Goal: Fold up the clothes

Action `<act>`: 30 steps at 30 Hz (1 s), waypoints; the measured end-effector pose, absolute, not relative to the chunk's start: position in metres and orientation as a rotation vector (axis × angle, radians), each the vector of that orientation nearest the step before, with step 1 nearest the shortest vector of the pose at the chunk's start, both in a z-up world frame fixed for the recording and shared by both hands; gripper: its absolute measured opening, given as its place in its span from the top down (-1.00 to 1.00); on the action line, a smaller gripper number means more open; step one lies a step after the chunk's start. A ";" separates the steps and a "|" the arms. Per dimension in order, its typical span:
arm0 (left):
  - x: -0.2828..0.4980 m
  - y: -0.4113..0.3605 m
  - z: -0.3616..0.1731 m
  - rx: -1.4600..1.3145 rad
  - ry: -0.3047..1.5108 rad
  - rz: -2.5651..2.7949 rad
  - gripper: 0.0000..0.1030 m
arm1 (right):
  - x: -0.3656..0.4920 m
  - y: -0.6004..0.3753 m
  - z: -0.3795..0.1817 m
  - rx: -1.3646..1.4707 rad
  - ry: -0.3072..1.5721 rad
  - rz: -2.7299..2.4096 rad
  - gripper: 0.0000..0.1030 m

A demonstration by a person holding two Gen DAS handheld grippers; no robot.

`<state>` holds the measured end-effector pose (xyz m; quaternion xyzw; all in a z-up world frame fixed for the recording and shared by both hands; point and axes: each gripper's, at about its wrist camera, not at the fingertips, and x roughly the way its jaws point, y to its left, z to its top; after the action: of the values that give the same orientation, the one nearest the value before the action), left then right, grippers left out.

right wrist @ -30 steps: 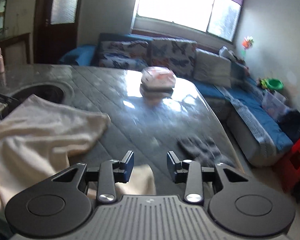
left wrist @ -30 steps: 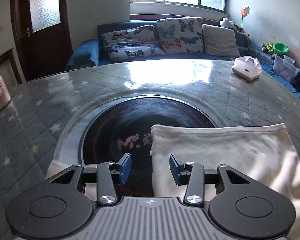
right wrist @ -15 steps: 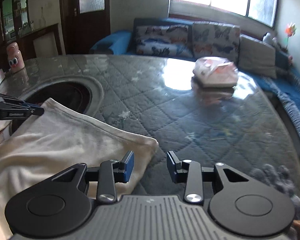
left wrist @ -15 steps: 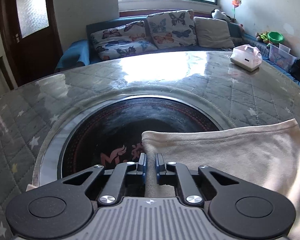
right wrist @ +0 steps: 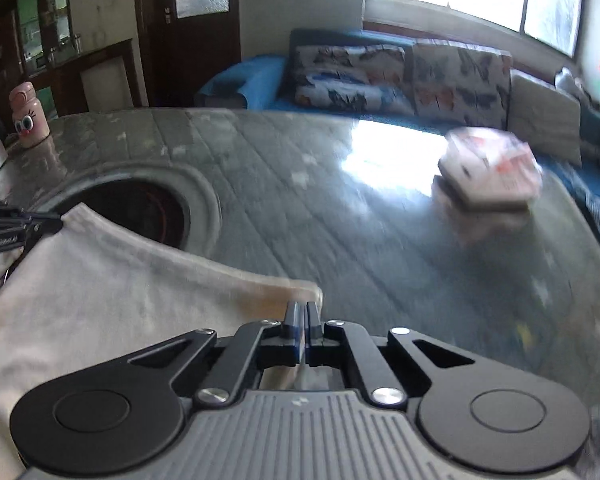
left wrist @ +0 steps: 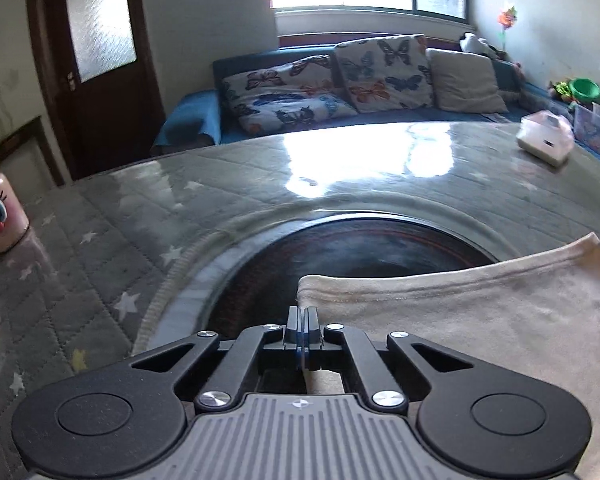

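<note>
A cream garment [left wrist: 480,320] lies on the grey quilted table, partly over the dark round inset [left wrist: 360,256]. My left gripper [left wrist: 301,318] is shut on the garment's left corner. In the right wrist view the same garment [right wrist: 100,300] spreads to the left, and my right gripper [right wrist: 302,314] is shut on its right corner. The left gripper [right wrist: 40,226] shows at the left edge there, pinching the far corner. The hem runs stretched between the two grippers.
A tissue pack [right wrist: 490,168] sits on the table to the right, also in the left wrist view [left wrist: 546,140]. A pink bottle with a cartoon face [left wrist: 0,208] stands at the table's left edge. A blue sofa with cushions [left wrist: 340,80] runs behind the table.
Both grippers closed on the garment's corners: the left first, then the right. The right gripper swung left toward the cloth edge, and the hem is now held between them.
</note>
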<state>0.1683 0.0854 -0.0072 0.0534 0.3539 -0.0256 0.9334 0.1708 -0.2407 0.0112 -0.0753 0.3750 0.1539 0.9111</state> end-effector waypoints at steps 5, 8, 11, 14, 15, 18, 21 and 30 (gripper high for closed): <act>0.190 0.098 -0.010 0.104 0.725 -0.022 0.98 | 0.201 -0.220 0.011 -0.172 0.761 0.328 0.97; 0.198 0.101 -0.010 0.112 0.723 -0.014 0.98 | 0.208 -0.214 0.011 -0.161 0.766 0.343 0.87; 0.201 0.104 -0.011 0.108 0.718 -0.009 0.98 | 0.208 -0.208 0.011 -0.170 0.766 0.334 0.34; 0.200 0.108 -0.013 0.098 0.713 -0.008 0.97 | 0.208 -0.210 0.008 -0.160 0.776 0.316 0.24; 0.199 0.108 -0.013 0.099 0.711 -0.008 0.97 | 0.210 -0.212 0.007 -0.150 0.787 0.320 0.25; 0.198 0.108 -0.014 0.101 0.705 -0.004 0.97 | 0.216 -0.212 0.002 -0.137 0.812 0.337 0.68; 0.198 0.110 -0.014 0.097 0.702 0.012 0.97 | 0.223 -0.206 0.002 -0.162 0.795 0.335 0.87; 0.205 0.124 -0.012 0.082 0.713 0.047 0.85 | 0.243 -0.187 0.001 -0.249 0.778 0.337 0.78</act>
<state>0.2052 0.1239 -0.0122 0.0403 0.3487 0.0232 0.9361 0.2430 -0.1874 0.0013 -0.1204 0.3765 0.1631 0.9039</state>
